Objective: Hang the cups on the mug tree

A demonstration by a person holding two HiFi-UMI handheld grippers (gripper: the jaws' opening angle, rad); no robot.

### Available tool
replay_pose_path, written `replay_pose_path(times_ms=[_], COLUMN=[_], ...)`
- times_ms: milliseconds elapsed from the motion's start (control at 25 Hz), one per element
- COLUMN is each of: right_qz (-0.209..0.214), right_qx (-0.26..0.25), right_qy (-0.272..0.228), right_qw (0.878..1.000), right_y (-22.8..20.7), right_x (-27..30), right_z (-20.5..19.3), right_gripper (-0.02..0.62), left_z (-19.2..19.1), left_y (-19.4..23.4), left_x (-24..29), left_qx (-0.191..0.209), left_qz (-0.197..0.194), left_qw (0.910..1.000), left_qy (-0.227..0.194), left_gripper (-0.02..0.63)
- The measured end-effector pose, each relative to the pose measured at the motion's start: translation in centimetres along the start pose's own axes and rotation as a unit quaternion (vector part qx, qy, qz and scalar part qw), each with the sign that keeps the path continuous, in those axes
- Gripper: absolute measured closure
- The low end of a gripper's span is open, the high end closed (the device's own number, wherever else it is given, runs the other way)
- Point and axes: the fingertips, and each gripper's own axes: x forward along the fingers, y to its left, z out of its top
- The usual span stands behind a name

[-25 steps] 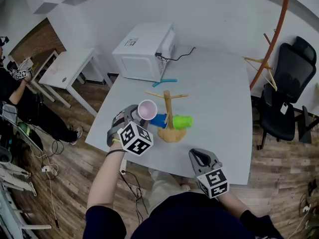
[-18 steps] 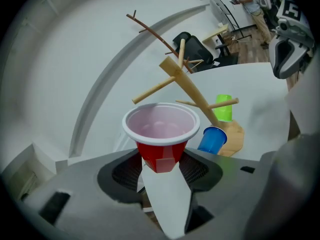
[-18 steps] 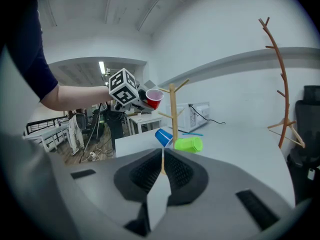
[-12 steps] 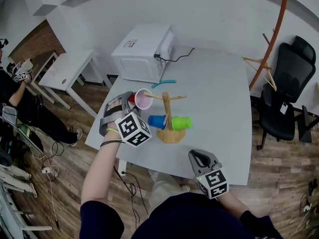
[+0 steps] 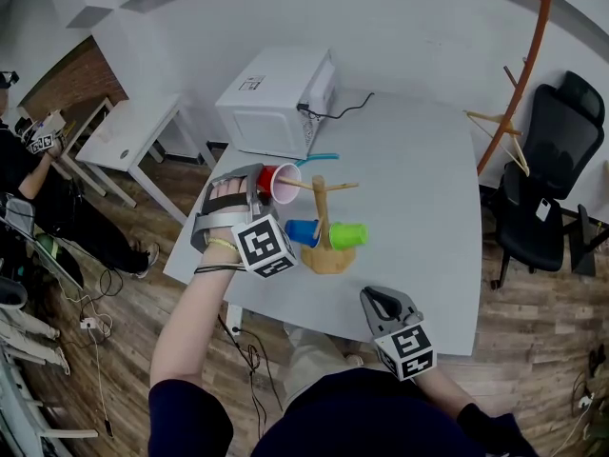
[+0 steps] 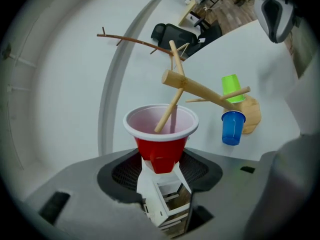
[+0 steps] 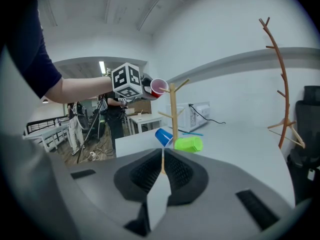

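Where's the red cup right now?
Head view, left of centre: the red cup is clamped in the left tool, tipped sideways, its mouth at the tip of an upper peg of the mug tree.

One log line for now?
left gripper: shut on red cup, peg in mouth | right gripper: shut, empty | mug tree: blue cup, green cup hung

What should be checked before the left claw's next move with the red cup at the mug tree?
1. Grip: left claw clamped on red cup: ok.
2. Aim: peg of mug tree enters the cup's mouth: ok.
3. Depth: peg reaching the cup's bottom: cannot tell.
4. Room: blue cup and green cup sit on the tree, apart from the red cup: ok.
5. Other hand: right claw shut, empty, away from the tree: ok.
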Motion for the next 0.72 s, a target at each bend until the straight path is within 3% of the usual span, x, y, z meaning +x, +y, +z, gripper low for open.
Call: replay_pose_path(times_ms=[280, 720], right_qz=[-0.002, -0.001], right_qx=[0.001, 0.001], right_qy=[0.002, 0.001], right_qw=[1.000, 1.000], right_y=[-0.2, -0.4], right_x=[-0.1, -0.2], right_z=[0.0, 0.1], right_gripper=[0.560, 0.560], left_z=[1.7, 4.0], left_y=[0.3, -0.7], left_x=[-0.8, -1.6], left_qx=[0.045, 0.069], left_qz=[0.023, 0.018], left_qw=[0.9987, 0.9968], left_qy=[-0.006, -0.036], left_gripper=[0.362, 0.357])
